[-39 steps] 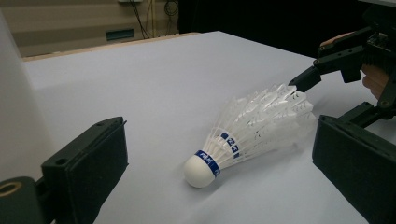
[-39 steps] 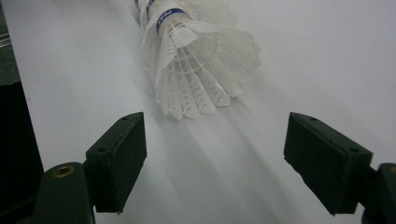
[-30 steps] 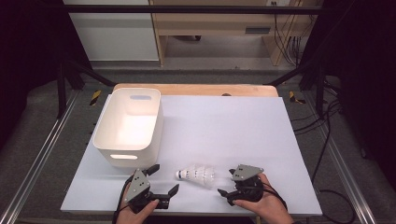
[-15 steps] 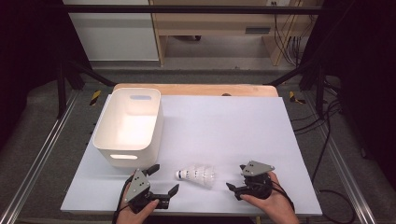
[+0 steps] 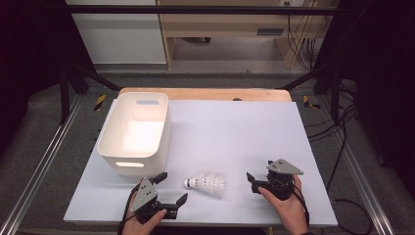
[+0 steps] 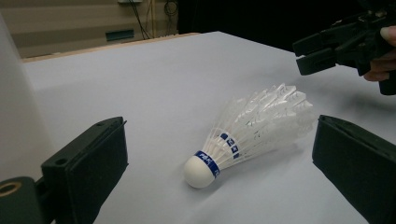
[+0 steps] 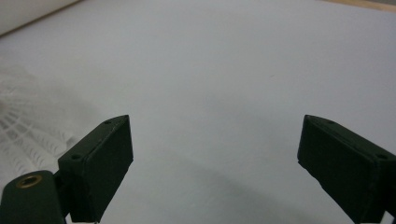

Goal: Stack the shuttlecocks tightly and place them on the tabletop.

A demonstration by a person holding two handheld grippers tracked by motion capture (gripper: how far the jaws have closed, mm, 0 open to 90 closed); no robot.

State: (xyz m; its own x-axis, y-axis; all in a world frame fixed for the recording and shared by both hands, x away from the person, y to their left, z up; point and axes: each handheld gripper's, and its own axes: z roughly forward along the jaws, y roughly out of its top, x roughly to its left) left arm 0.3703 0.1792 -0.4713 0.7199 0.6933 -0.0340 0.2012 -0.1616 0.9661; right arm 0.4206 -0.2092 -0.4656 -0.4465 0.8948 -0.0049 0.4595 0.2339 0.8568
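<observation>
White feathers: I see a shuttlecock (image 5: 207, 182) lying on its side on the table (image 5: 235, 132), near the front edge, between my two claws.
Cork end: rounded white tip with a blue band behind it, pointing toward the left claw; in the left gripper view the shuttlecock (image 6: 247, 133) lies ahead of the jaws, in line with the gap between them.
Feather skirt: fans out toward the right claw, touching neither claw as far as I can see.
Left claw (image 5: 169, 191): jaws spread wide, nothing held; it sits low at the front of the table, just beside the cork end, with my hand (image 5: 144, 220) behind it. In its own view the left claw (image 6: 219, 186) frames the shuttlecock from short of it.
Right claw (image 5: 251, 182): jaws wide apart in its own view, right claw (image 7: 215, 172), gripping nothing, bare table between the pads; blurred feathers show at that view's left edge. My other hand (image 5: 286, 208) holds it just right of the skirt, apart from it.
Seen from the left: the right claw (image 6: 322, 49) hovers beyond the feathers, off the table surface.
Bin: a white plastic bin (image 5: 134, 132) with handle slots stands on the table's left side, behind the left claw, near the shuttlecock.
Table surface: pale matte sheet over a wooden board.
</observation>
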